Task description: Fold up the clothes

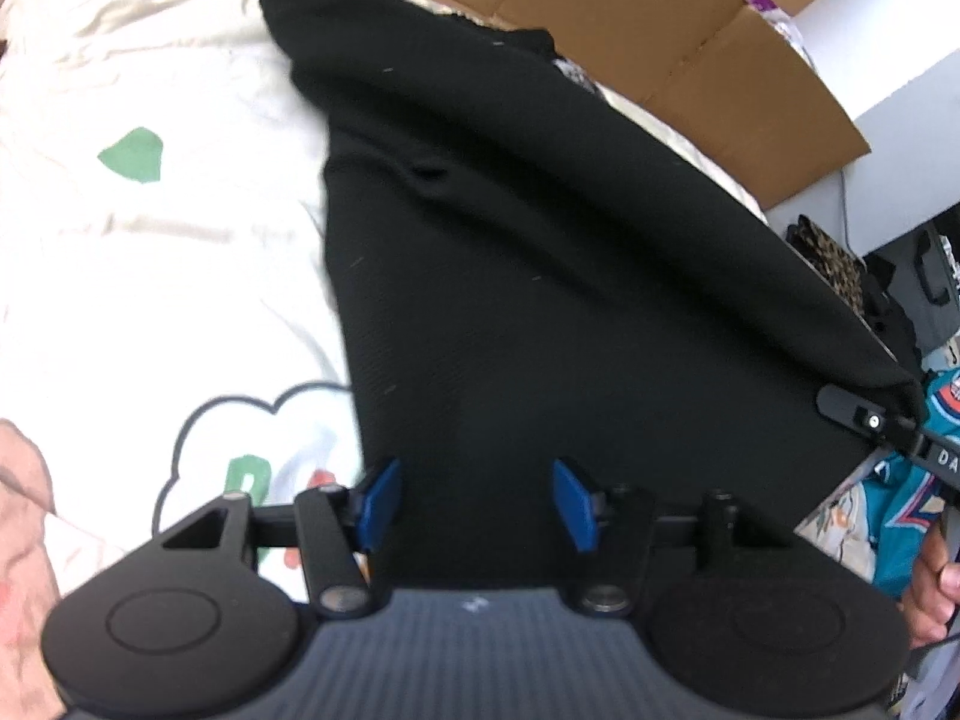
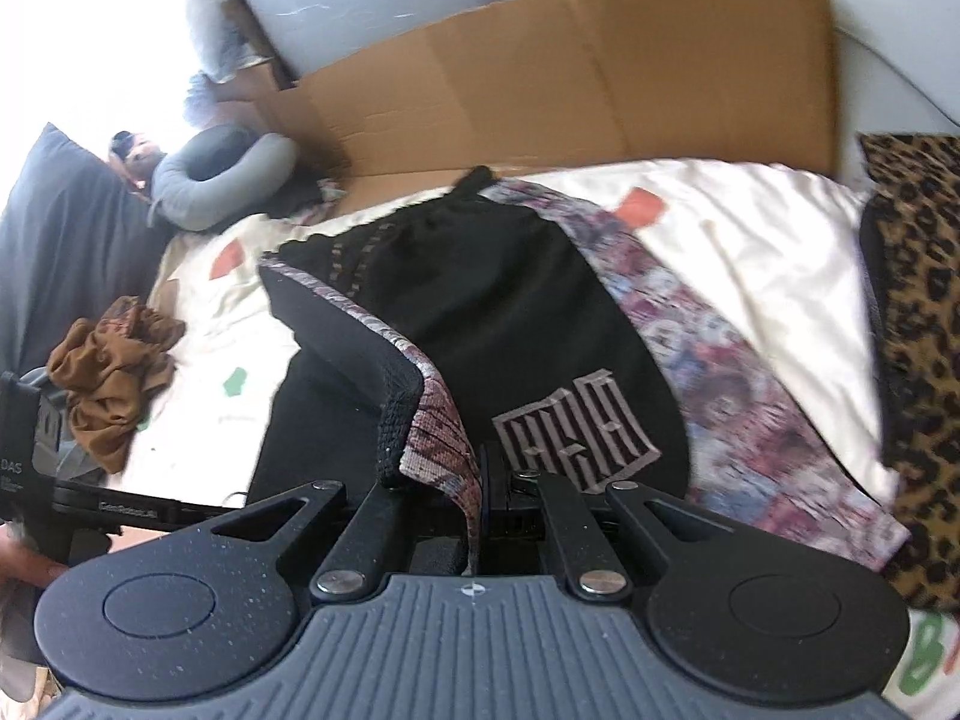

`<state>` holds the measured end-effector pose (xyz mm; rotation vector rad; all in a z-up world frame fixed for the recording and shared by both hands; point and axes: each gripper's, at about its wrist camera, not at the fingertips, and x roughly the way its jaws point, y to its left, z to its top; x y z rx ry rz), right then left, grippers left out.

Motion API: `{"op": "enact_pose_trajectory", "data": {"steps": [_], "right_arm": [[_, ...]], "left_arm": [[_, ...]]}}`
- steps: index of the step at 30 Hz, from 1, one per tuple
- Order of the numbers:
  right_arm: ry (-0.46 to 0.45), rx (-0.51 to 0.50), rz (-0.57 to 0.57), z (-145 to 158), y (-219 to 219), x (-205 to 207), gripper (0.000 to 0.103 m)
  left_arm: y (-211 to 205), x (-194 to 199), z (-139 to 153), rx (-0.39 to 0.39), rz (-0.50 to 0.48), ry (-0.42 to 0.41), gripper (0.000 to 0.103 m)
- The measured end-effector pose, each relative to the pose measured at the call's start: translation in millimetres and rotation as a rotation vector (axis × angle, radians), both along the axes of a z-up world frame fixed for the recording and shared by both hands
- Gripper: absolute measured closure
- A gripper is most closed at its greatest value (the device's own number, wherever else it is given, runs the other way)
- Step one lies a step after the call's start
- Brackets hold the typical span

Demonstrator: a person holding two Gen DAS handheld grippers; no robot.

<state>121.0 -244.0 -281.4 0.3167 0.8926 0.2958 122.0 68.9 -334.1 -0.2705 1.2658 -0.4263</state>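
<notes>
Black garment (image 1: 540, 276) lies on the cream printed bedsheet (image 1: 120, 252), a long knit piece with a patterned purple-grey reverse side and a striped grey emblem (image 2: 576, 432). In the left wrist view its long axis runs from the near edge by the gripper up and away toward the cardboard panel (image 1: 690, 42), narrowing toward the far end. Its right edge slants down to the right, where it is lifted.

Right gripper (image 2: 480, 474): fingers pressed together, pinching a corner of the garment's edge, black outer face and patterned inner face folded over the tips. That edge stands raised off the bed and curls over the flat part. The same gripper shows at the right of the left wrist view, holding the cloth corner.

Left gripper (image 1: 474, 501): blue pads (image 1: 378, 501) spread apart, hovering over the garment's near end. Black cloth shows behind the gap; no pinch visible.

Brown crumpled cloth (image 2: 114, 372) sits on the sheet, well apart to the left. Leopard-print fabric (image 2: 918, 330) at the right edge. Grey neck pillow (image 2: 222, 174) near the cardboard.
</notes>
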Motion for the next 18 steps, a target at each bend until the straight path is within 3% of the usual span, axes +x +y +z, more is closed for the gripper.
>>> {"op": "enact_pose_trajectory", "data": {"steps": [10,18], "right_arm": [[0.059,-0.012,-0.126,-21.9,-41.7,-2.6,0.102],[0.107,-0.076,-0.189,-46.9,-64.8,-1.3,0.102]], "left_arm": [[7.2,-16.7,-11.5,0.036,-0.045,0.048,0.043],[15.7,-27.8,-18.6,-0.014,-0.058,0.112,0.043]]}}
